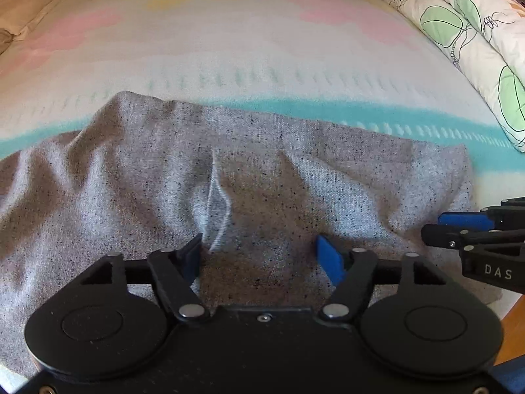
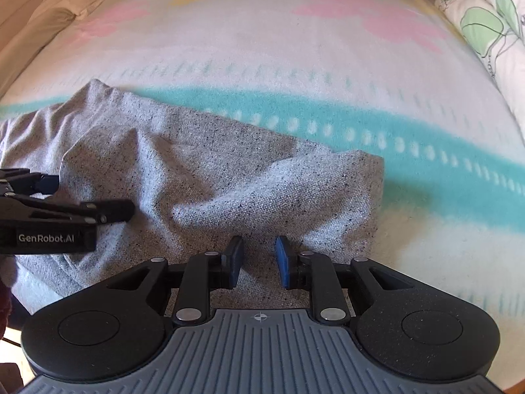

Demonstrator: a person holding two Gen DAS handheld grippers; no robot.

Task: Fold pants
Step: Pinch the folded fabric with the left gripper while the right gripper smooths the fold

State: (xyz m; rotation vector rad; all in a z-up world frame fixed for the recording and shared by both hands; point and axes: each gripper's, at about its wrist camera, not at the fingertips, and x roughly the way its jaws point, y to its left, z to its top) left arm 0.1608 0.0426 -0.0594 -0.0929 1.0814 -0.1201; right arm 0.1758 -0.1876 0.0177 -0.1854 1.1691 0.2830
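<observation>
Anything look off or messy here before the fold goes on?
Nothing damaged or spilled. The grey pants lie rumpled on the bedspread, with raised creases between the open left gripper and open right gripper, and one far corner peaked up rather than flat.

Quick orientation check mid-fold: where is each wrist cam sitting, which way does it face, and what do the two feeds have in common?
Left wrist: sits on the left gripper, low over the grey pants, facing across the bed blanket; its open fingers show, the right gripper at right edge.
Right wrist: sits on the right gripper, over the pants' right end, facing the same way; the left gripper enters at left.
Shared: pants, blanket, floral pillow.
</observation>
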